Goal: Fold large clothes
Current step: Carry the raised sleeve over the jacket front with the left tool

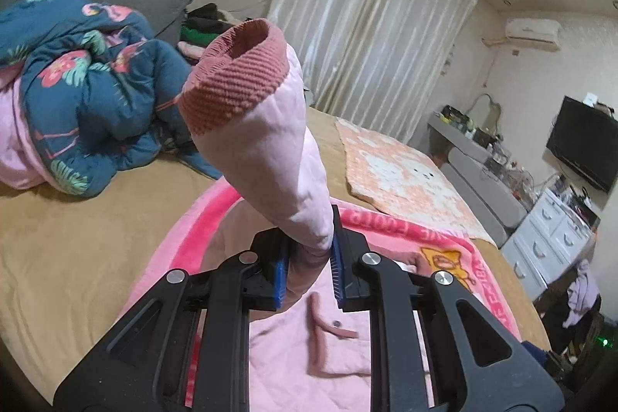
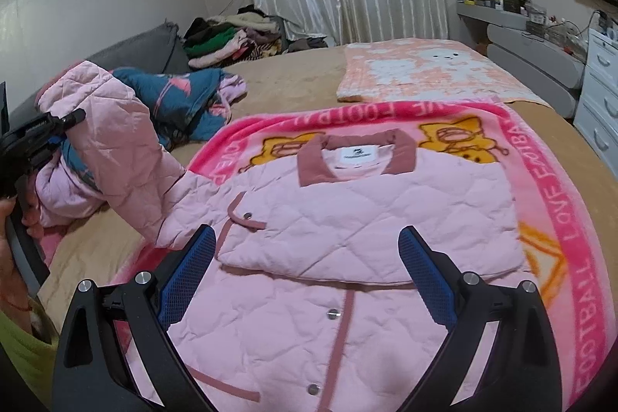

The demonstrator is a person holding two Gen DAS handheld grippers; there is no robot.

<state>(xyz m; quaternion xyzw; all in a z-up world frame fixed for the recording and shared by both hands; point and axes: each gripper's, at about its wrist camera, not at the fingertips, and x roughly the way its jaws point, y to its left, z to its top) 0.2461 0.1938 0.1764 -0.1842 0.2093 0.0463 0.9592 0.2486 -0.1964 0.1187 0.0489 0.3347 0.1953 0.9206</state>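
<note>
Right wrist: right tool (image 2: 307, 271) agape over jacket (image 2: 347, 219) on bed (image 2: 278, 80); left tool (image 1: 309, 271) clamps sleeve (image 1: 270, 149).

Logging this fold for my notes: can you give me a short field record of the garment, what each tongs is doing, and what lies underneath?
garment: pink quilted jacket, front up, collar far side
right sleeve: folded across the chest
left sleeve: lifted off the bed
left tongs: shut on the left sleeve, cuff sticking up
right tongs: open, above the jacket
underlay: pink cartoon blanket on a tan bed
</note>
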